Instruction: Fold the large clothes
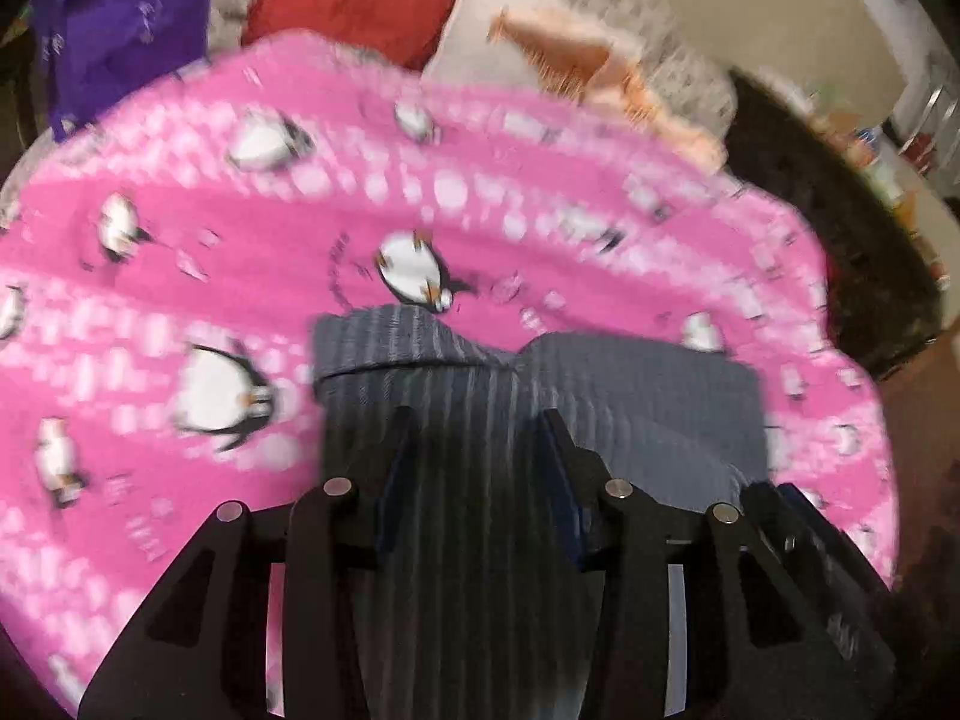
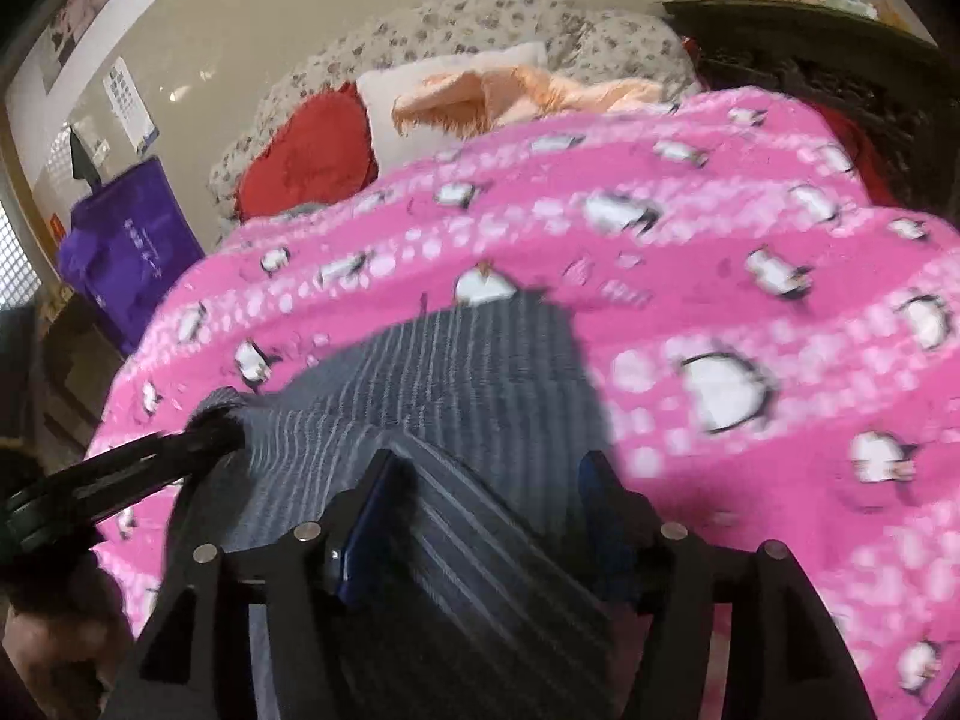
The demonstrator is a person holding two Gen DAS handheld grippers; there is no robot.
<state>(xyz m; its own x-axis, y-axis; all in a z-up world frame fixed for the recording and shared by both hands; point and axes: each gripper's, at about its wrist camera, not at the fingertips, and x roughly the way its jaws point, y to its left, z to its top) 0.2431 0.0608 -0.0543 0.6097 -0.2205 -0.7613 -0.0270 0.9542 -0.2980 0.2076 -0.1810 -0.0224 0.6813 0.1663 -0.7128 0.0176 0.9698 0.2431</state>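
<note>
A grey striped garment [image 1: 540, 384] lies folded on a pink penguin-print blanket [image 1: 180, 228]. My left gripper [image 1: 480, 426] is above the garment, its jaws apart with striped cloth running between them; I cannot tell whether they pinch it. In the right wrist view the same garment [image 2: 432, 372] lies on the blanket [image 2: 750, 360]. My right gripper [image 2: 492, 468] has its jaws apart with a fold of the garment rising between them. The left gripper [image 2: 210, 438] shows at the garment's left edge, touching the cloth.
A red cushion [image 1: 360, 0], a white pillow [image 1: 480, 30] and peach fabric [image 1: 576, 60] lie behind the blanket against a floral sofa back [image 2: 480, 18]. A purple bag [image 2: 132, 240] stands at the left. A dark carved cabinet [image 2: 840, 60] stands at the right.
</note>
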